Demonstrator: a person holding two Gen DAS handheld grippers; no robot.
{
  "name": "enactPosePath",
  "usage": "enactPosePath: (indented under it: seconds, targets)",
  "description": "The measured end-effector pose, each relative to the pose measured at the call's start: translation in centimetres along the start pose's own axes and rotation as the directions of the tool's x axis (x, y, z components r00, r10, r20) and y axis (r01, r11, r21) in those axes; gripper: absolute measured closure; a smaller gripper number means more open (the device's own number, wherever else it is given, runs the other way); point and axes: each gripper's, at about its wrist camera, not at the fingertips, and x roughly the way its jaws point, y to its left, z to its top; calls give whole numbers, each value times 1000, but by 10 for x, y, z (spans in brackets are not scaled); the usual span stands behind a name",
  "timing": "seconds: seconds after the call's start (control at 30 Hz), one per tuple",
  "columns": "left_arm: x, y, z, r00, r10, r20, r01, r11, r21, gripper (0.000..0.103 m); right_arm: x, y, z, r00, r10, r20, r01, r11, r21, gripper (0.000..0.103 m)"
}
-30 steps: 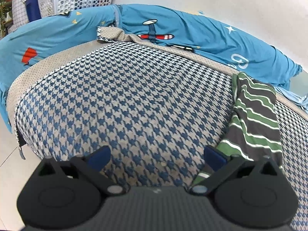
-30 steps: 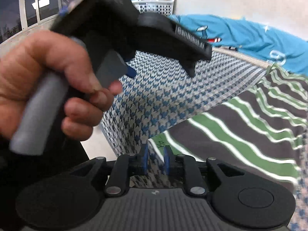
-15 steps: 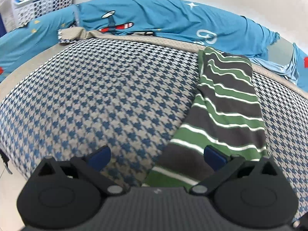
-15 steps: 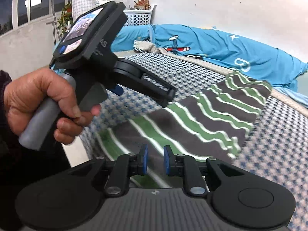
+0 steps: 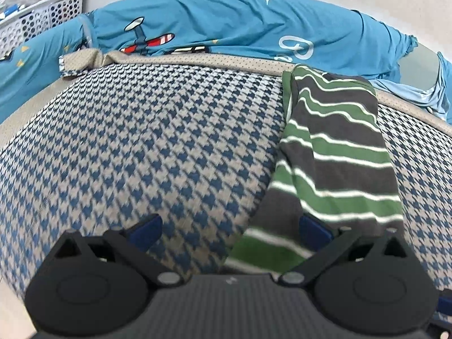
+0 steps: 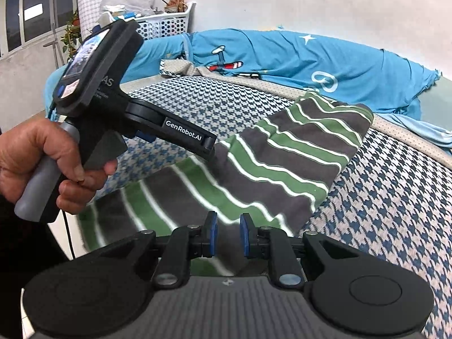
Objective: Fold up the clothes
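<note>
Striped garment (image 6: 282,152) near end blurred behind right gripper (image 6: 227,236), basket (image 5: 42,17) cut off by frame edge

Folded green, grey and white striped garment (image 5: 336,152) lying on blue-and-beige houndstooth bed cover (image 5: 147,141), left gripper (image 5: 228,228) jaws wide apart over its near edge, bright blue printed quilt (image 5: 240,25) behind, white perforated plastic basket (image 5: 42,17) far left

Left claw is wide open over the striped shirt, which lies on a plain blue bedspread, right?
Not plain blue: the left wrist view shows the striped shirt lying on a blue-and-beige houndstooth bedspread. The left claw is indeed wide open.
</note>
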Motion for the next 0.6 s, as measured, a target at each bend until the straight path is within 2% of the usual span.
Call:
enactPosePath:
  seconds: [0.27,0.37,0.47,0.6]
  targets:
    - [25,-7,6,998,53,14,-53,998,19,0,26,-25,10,1000,-7,-8,8,999,40,86]
    - [32,-2,3,997,79,7,-79,997,20,0,38,-29,10,999,-14,-35,15,999,30,86]
    - [34,7,1,996,87,6,-87,996,-3,0,47,-38,7,994,-35,-100,40,998,54,86]
    - [34,16,-1,997,82,7,-81,996,-24,0,40,-47,6,993,-52,-104,58,997,52,86]
